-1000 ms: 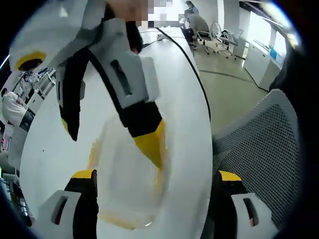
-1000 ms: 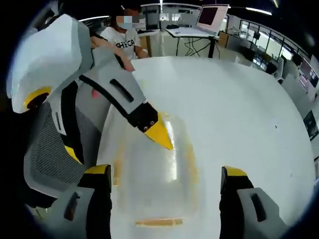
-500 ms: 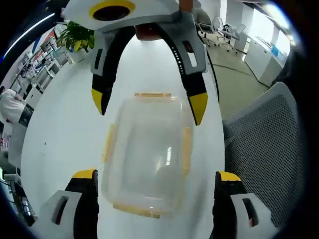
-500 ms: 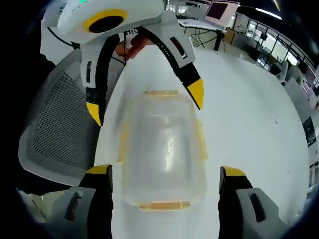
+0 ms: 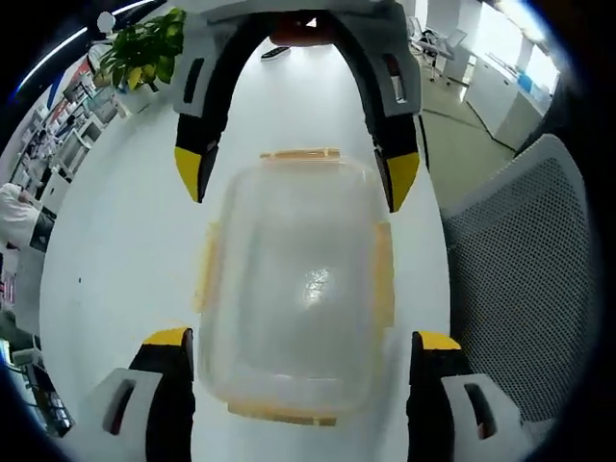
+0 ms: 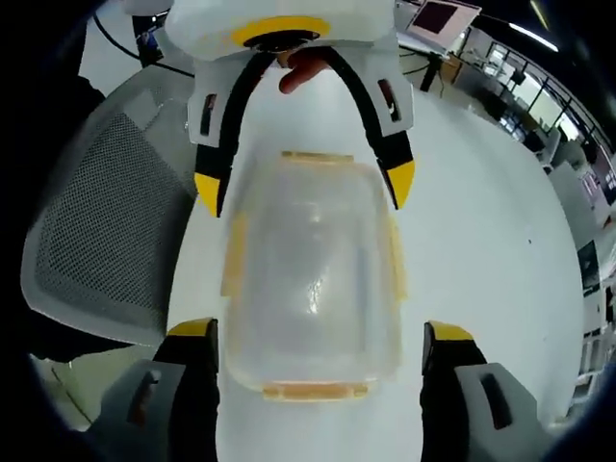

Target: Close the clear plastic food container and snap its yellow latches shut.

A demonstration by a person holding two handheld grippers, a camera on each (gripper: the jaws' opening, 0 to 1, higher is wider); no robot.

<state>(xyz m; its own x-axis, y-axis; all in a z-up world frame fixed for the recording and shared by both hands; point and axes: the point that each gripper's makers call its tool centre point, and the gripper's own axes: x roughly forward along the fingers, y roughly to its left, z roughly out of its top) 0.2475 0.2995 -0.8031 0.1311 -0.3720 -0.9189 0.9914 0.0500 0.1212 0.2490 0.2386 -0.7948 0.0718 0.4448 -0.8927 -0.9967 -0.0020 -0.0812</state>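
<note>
The clear plastic container (image 5: 294,298) lies on the white table (image 5: 115,241) with its lid on and yellow latches (image 5: 205,277) on all four sides. My left gripper (image 5: 303,339) is open, its jaws straddling the container's near end. My right gripper (image 5: 295,173) faces it from the far end, open, with its yellow tips beside the far corners. In the right gripper view the container (image 6: 313,279) lies lengthwise between my right gripper (image 6: 320,332) and my left gripper (image 6: 304,183). Yellow latches (image 6: 395,258) run along its long sides. Neither gripper holds anything.
A grey mesh chair (image 5: 525,269) stands close to the table's edge, and the same chair (image 6: 96,221) shows in the right gripper view. A potted plant (image 5: 144,58) stands beyond the table. A fingertip (image 6: 303,72) shows on the left gripper's handle.
A second ago one jaw tip of the other gripper rested on the lid in each view. Both grippers have since swung to face each other and now straddle the container's ends.
</note>
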